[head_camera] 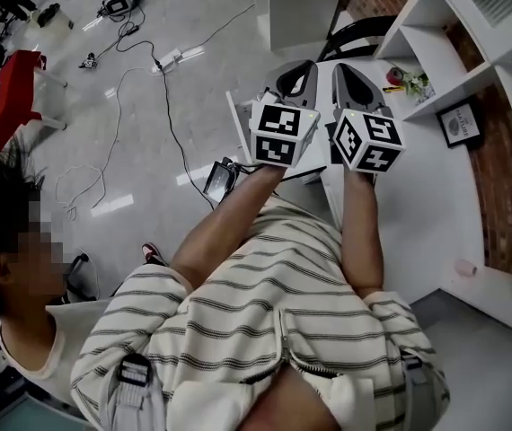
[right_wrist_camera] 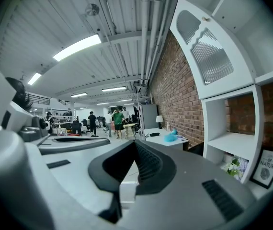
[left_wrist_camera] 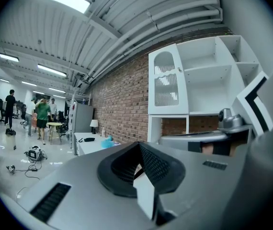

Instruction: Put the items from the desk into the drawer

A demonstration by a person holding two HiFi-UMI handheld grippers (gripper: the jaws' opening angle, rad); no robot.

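While both tongs hang level in mid-air, head view: left tongs (head_camera: 303, 68) and right tongs (head_camera: 348, 70) sit side by side over the white surface (head_camera: 418, 214). A small pink thing (head_camera: 465, 268) lies on it near the corner; drawer not made out. This fits a pause ahead of a pick or one after stowing, can't tell which. Any next move needs the drawer found.

Left gripper view: left tongs (left_wrist_camera: 139, 147) closed, nothing between.

Right gripper view: right tongs (right_wrist_camera: 135, 145) closed, empty. Framed print (right_wrist_camera: 266, 166) reads "NATURE".
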